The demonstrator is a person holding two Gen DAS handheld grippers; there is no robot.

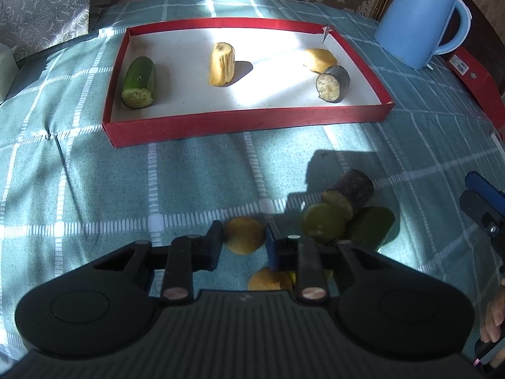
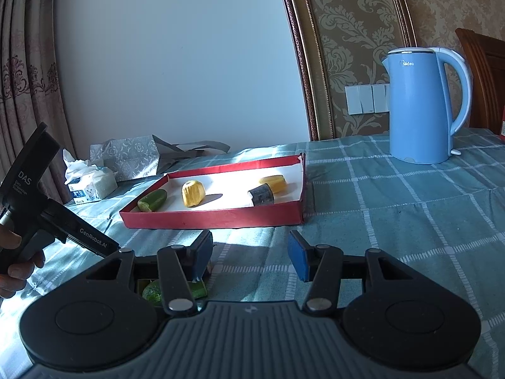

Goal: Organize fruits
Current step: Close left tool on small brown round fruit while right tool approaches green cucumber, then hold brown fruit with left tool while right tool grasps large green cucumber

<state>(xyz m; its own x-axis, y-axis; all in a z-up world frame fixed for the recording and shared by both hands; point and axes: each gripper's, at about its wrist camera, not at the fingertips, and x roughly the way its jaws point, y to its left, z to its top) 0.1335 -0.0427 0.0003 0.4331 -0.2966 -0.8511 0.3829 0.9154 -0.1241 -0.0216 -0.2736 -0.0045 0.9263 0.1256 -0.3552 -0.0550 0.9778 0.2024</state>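
Gripping a yellow fruit piece [image 1: 243, 235] between the left gripper [image 1: 244, 240] fingers on the checked cloth [image 1: 94, 189].
The red tray [image 1: 240, 124] beyond holds a cucumber chunk [image 1: 139, 82], a yellow chunk [image 1: 222, 63] and a dark-skinned chunk [image 1: 332, 84]; the right gripper [image 2: 251, 257] fingers stand partly apart, empty.

Left gripper [image 1: 244, 241] pinching yellow-brown fruit piece [image 1: 243, 235] on checked teal cloth [image 1: 94, 189]. Dark-skinned chunk [image 1: 352, 194] and green pieces [image 1: 325, 222] lying just beside, right. Red tray [image 1: 246, 123] sitting beyond, holding cucumber piece [image 1: 139, 82], upright yellow piece [image 1: 222, 63], possibly two more. Blue kettle [image 1: 419, 19] standing far right.
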